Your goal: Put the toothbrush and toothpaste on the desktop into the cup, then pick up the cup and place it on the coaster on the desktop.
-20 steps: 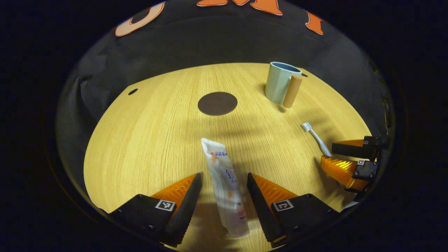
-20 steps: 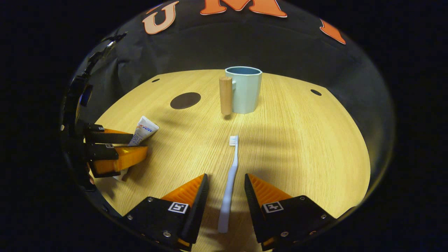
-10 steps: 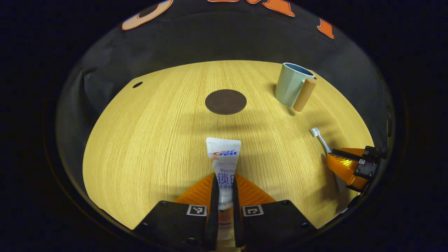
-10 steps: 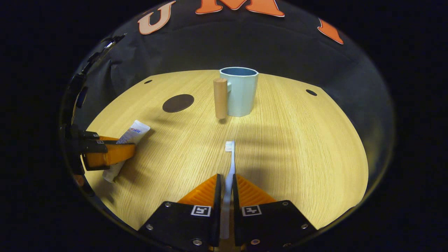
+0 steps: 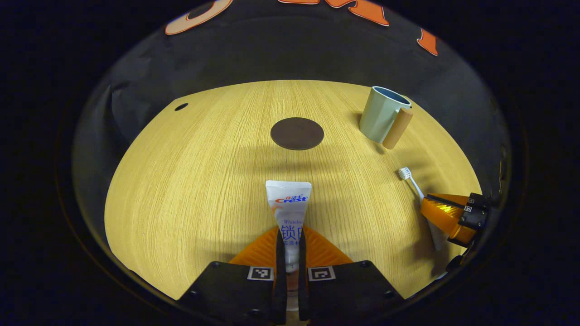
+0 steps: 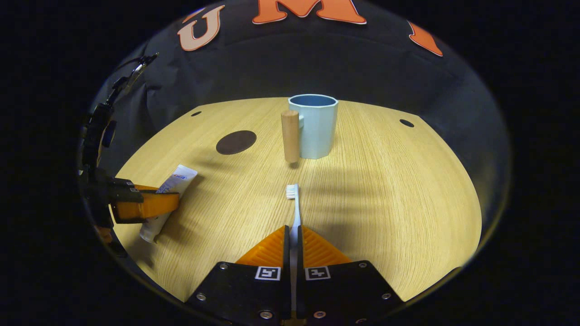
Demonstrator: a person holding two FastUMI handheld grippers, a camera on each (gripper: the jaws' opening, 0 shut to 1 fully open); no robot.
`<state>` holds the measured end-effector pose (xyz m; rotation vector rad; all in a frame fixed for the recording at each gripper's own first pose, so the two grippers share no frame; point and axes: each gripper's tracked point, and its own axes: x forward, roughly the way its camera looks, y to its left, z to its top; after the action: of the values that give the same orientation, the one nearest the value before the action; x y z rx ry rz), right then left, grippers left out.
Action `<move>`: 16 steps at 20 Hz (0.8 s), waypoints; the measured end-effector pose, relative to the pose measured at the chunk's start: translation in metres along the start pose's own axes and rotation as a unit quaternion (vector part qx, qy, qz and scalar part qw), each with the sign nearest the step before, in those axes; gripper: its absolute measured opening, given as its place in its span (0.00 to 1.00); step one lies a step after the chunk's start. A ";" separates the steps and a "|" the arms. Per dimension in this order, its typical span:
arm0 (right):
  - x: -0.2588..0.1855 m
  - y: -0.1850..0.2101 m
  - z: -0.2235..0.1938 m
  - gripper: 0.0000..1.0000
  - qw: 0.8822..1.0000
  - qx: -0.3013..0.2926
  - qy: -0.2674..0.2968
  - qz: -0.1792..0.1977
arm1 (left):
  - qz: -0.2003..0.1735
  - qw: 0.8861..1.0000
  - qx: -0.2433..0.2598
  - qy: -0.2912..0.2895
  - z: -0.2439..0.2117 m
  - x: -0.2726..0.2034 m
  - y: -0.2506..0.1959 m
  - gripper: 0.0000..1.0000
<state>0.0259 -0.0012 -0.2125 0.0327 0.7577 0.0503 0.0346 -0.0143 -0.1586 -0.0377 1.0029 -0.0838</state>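
Table (image 5: pixel 190 181): cup (image 6: pixel 317 127) upright at the far side, coaster (image 5: pixel 297 133) bare. Left gripper (image 5: pixel 290 253) fingers pinch the toothpaste (image 5: pixel 289 203); right gripper (image 6: pixel 293 246) fingers pinch the toothbrush (image 6: pixel 295 208). Step in hand: pickup. Next, I judge: lift, carry to the cup. Both held ends are hidden.

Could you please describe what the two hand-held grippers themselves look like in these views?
Each hand-held gripper, left and right, has two wedge-shaped fingers with ridged faces, mounted on black blocks. Each block carries a small square black-and-white marker, and screws show on the right one's blocks. In the right gripper view, dark hardware rises behind the left one.
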 end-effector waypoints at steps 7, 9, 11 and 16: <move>-0.009 -0.003 0.013 0.05 0.999 0.019 -0.033 0.011 | -0.003 1.000 0.004 -0.018 0.011 -0.037 -0.010 0.13; -0.010 -0.003 0.012 0.05 0.999 0.021 -0.037 0.010 | -0.008 1.000 -0.002 -0.024 0.011 -0.037 -0.014 0.13; -0.011 -0.002 0.013 0.06 0.999 0.020 -0.043 0.009 | -0.008 1.000 -0.005 -0.027 0.014 -0.035 -0.013 0.13; -0.025 -0.002 0.029 0.05 0.997 0.024 -0.075 0.018 | -0.009 0.999 -0.008 -0.040 0.021 -0.034 -0.012 0.13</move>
<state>0.0273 -0.0046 -0.1746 0.0954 0.6085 0.0635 0.0331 -0.0238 -0.1178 -0.0630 0.9226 -0.0898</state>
